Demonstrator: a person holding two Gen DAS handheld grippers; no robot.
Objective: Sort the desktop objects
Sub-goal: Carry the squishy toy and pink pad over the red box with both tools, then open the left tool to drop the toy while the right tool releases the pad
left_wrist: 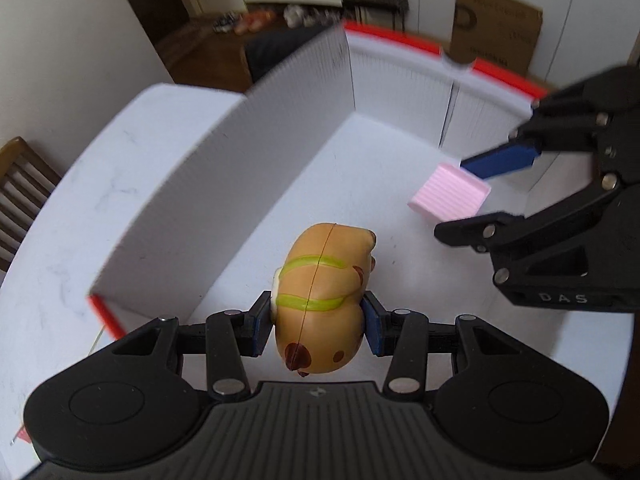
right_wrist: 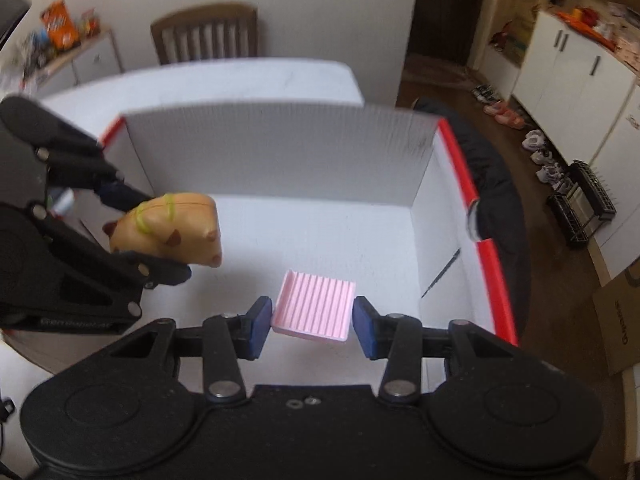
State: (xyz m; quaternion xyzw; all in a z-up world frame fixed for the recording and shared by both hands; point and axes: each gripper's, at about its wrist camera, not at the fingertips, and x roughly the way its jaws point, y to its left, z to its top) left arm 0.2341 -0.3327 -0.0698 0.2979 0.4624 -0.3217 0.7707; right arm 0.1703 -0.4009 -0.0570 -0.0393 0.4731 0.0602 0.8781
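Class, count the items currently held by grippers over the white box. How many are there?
2: a tan animal toy in the left gripper, and a pink ribbed block in the right gripper.

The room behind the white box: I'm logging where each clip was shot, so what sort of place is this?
Most likely a lived-in home. Shoes line the wooden floor, a wooden chair stands behind the white table, and snack bags sit on a sideboard.

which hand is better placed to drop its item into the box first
Right, probably. The right claw holds the pink ridged block low over the white box floor, well inside the walls. The left claw holds its tan toy nearer the box's edge.
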